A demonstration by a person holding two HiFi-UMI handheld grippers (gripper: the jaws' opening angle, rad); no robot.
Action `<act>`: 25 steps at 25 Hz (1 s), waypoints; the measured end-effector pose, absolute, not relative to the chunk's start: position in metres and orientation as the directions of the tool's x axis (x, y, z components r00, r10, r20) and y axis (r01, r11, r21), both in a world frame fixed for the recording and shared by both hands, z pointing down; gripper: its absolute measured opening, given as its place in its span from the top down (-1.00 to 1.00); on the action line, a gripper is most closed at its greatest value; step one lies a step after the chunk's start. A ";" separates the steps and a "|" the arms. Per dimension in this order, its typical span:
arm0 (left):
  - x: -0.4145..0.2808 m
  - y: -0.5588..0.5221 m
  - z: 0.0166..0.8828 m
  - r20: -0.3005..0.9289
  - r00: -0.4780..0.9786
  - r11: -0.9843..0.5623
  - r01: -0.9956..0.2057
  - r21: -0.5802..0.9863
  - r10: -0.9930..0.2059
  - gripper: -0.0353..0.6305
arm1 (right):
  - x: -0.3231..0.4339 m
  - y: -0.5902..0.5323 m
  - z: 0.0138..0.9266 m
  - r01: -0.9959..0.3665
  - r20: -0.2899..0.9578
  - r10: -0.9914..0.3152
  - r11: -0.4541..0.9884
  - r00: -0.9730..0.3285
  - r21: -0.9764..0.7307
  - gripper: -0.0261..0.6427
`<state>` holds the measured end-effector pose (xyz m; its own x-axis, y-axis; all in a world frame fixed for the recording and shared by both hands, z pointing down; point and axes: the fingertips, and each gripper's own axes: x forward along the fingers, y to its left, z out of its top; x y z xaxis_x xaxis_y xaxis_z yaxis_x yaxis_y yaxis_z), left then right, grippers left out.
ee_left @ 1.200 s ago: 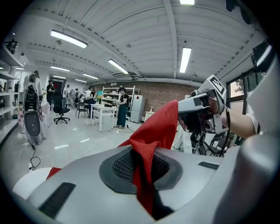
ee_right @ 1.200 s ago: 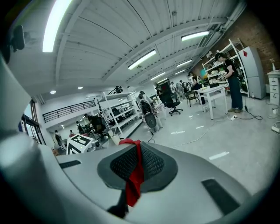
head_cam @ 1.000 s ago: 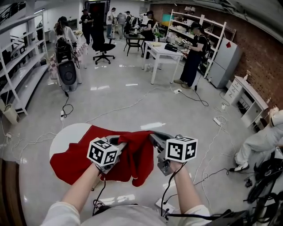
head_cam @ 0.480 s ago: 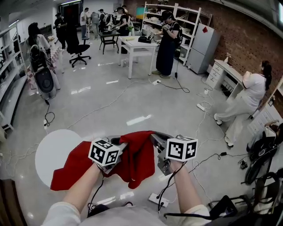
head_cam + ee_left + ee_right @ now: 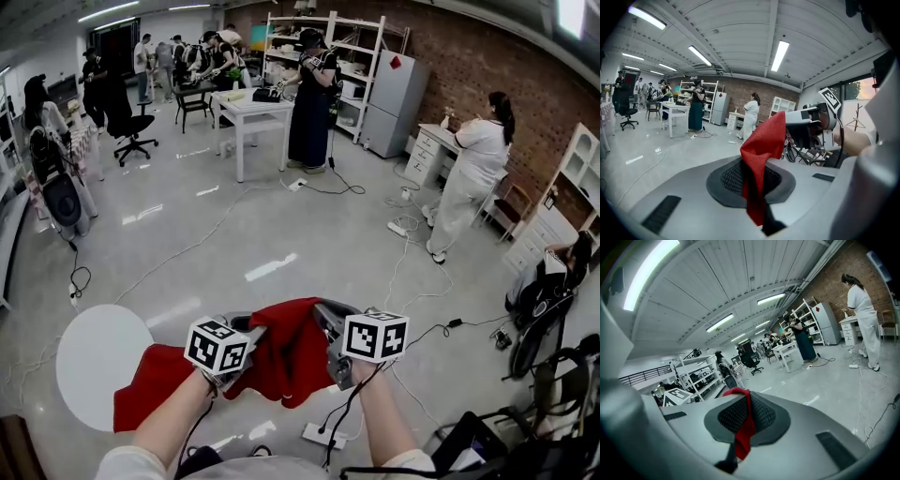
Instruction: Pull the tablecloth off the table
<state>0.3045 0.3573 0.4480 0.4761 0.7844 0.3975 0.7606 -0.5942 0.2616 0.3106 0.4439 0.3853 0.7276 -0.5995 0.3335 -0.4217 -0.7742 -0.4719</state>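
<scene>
The left hand-held gripper and the right hand-held gripper are each clamped shut on a fold of the red tablecloth. Gripping at two points likely spreads the pull. Left of the left one, its tail hangs at the round white worktop's rim, seemingly almost off.

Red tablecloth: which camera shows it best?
The head view: it shows most of the tablecloth hanging between the left gripper and right gripper, its tail reaching toward the round white table. The left gripper view and right gripper view each show only a red fold pinched in closed jaws.
</scene>
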 end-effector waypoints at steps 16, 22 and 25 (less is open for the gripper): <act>0.321 0.419 0.431 0.313 0.407 -0.499 0.803 0.325 0.858 0.78 | 0.299 0.513 0.398 -0.216 0.344 -0.405 -0.854 0.847 -0.474 0.84; 0.355 0.406 0.439 0.308 0.397 -0.492 0.793 0.359 0.865 0.78 | 0.335 0.499 0.402 -0.193 0.376 -0.357 -0.893 0.855 -0.407 0.84; 0.375 0.395 0.439 0.304 0.398 -0.492 0.790 0.366 0.866 0.78 | 0.357 0.490 0.403 -0.192 0.401 -0.311 -0.932 0.862 -0.308 0.84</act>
<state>0.3747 0.3947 0.4385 0.3981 0.8655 0.3039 0.7900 -0.4919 0.3660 0.3570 0.4899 0.4026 0.8617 -0.3106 0.4013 -0.1925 -0.9317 -0.3079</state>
